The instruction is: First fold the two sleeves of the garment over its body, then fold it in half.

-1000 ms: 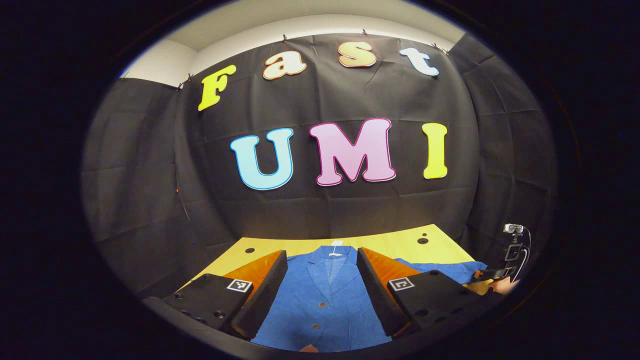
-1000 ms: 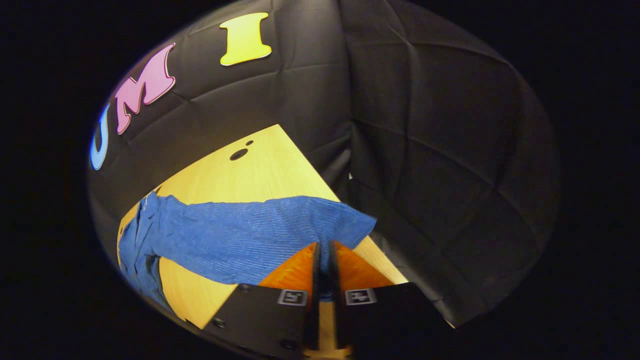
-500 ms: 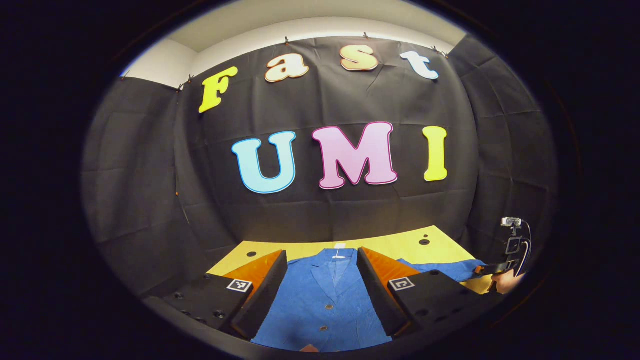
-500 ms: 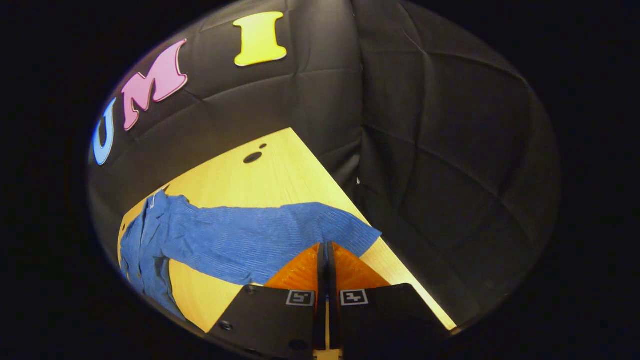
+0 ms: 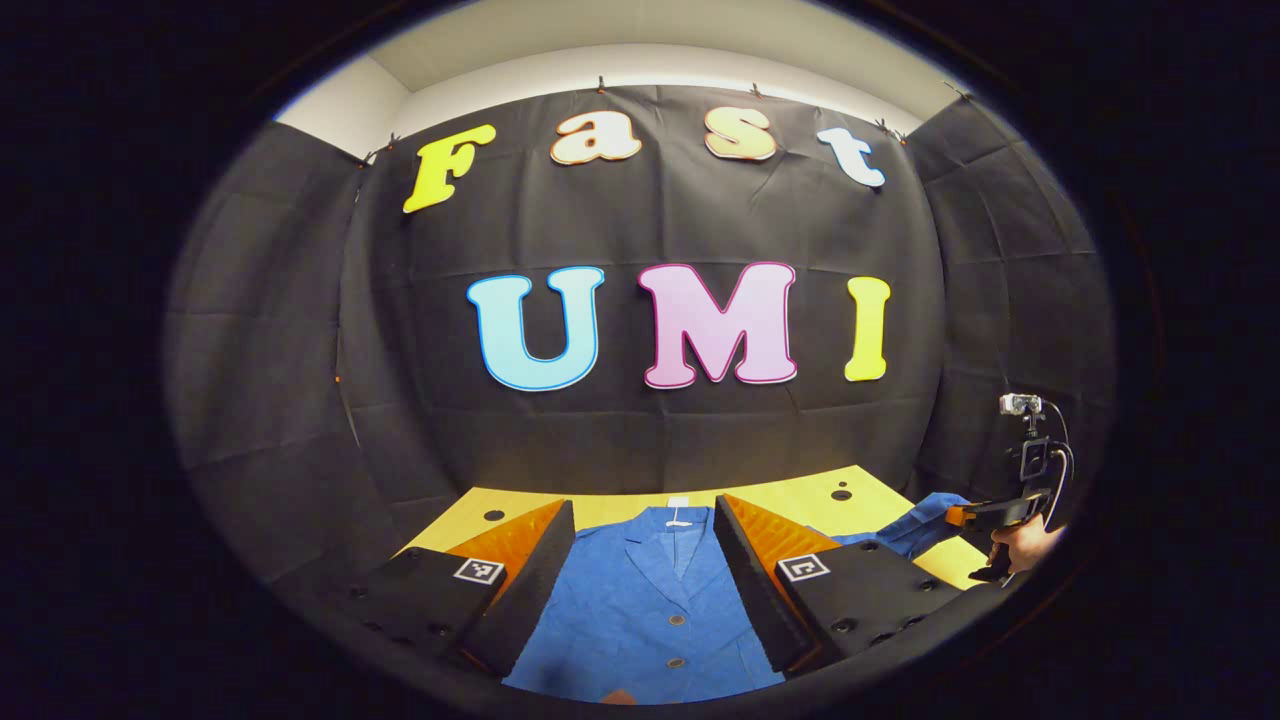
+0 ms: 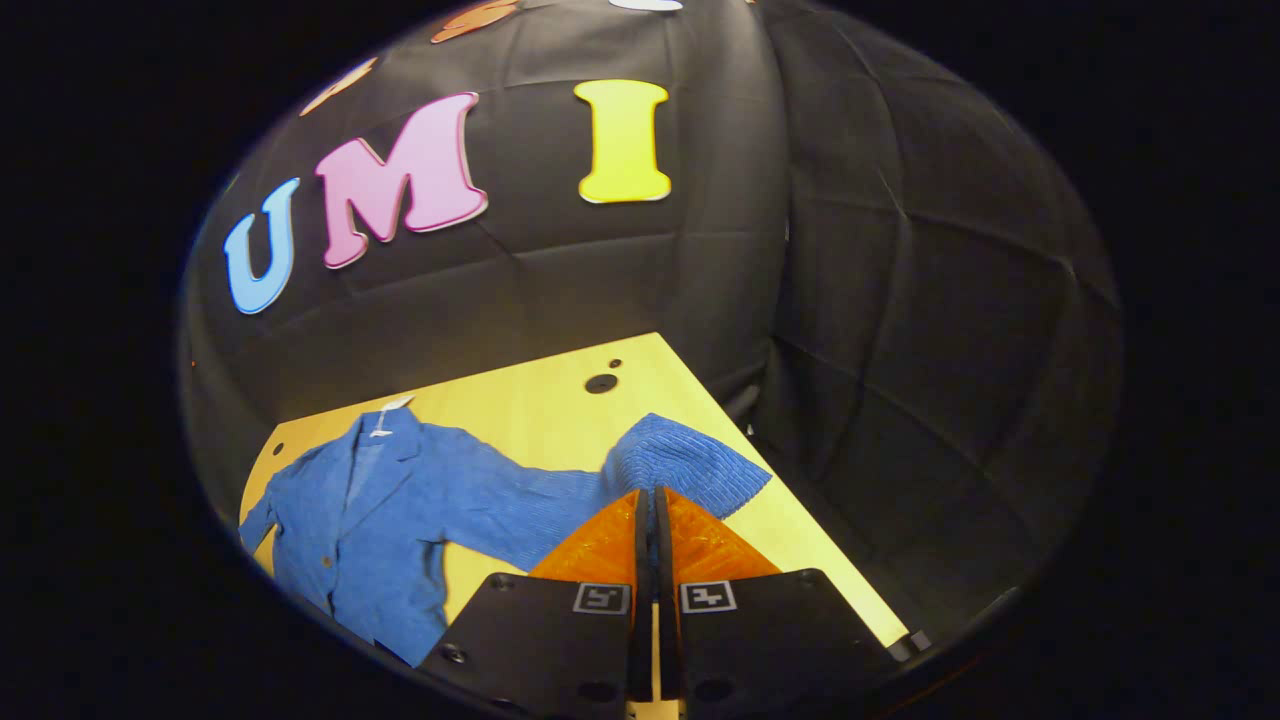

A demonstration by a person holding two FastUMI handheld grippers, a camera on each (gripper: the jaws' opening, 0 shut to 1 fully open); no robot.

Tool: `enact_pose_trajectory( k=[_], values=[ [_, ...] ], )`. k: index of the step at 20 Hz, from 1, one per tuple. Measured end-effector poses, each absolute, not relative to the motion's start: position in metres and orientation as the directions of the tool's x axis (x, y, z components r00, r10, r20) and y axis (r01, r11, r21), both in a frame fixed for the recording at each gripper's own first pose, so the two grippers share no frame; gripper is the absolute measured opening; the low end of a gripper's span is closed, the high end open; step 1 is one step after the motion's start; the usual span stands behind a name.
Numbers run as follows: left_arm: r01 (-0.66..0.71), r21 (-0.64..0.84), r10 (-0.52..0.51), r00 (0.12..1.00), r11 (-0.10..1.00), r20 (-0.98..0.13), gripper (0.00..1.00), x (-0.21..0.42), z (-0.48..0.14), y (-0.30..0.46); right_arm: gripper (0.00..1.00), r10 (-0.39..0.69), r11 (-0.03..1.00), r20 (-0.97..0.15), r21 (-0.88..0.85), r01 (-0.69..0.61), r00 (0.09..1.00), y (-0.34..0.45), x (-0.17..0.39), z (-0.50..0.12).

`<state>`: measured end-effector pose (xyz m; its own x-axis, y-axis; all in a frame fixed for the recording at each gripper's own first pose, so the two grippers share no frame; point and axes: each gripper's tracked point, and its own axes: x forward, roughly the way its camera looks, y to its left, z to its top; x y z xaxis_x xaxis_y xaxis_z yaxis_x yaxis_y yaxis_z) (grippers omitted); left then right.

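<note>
A blue buttoned jacket (image 5: 655, 610) lies face up on the yellow table (image 5: 790, 495), collar toward the far wall. My left gripper (image 5: 640, 520) hangs open over its chest, one orange finger to each side of the collar. In the right gripper view the jacket body (image 6: 350, 530) lies at the left and one sleeve (image 6: 560, 495) stretches to my right gripper (image 6: 648, 497). That gripper is shut on the sleeve's cuff (image 6: 685, 465), which is lifted off the table. The left gripper view shows the right gripper (image 5: 975, 512), a hand on it, and the raised cuff (image 5: 915, 525) at the far right.
Black cloth walls close the booth on three sides. The table (image 6: 540, 400) has dark round holes (image 6: 601, 383) near its far right corner, and its right edge (image 6: 800, 530) drops off just past the lifted cuff.
The right gripper has risen with the cuff, so the sleeve's end now stands off the table and bunches up. The left gripper has barely moved.
</note>
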<state>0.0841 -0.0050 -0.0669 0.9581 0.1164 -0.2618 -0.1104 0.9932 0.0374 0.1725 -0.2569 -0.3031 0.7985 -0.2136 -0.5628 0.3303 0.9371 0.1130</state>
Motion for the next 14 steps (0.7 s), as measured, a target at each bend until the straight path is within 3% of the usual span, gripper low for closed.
enact_pose_trajectory(
  k=[9, 14],
  values=[
    [-0.210, -0.009, 0.203, 0.956, 0.978, -0.214, 0.82, 0.051, -0.071, 0.113, 0.05, -0.073, 0.978, -0.495, 0.137, 0.160, 0.866, -0.085, 0.186, -0.226],
    [-0.299, -0.035, 0.281, 0.926, 0.954, -0.253, 0.82, 0.034, -0.089, 0.175, 0.04, 0.035, 0.987, -0.457, 0.153, 0.040, 0.889, 0.020, 0.195, -0.189]
  ],
)
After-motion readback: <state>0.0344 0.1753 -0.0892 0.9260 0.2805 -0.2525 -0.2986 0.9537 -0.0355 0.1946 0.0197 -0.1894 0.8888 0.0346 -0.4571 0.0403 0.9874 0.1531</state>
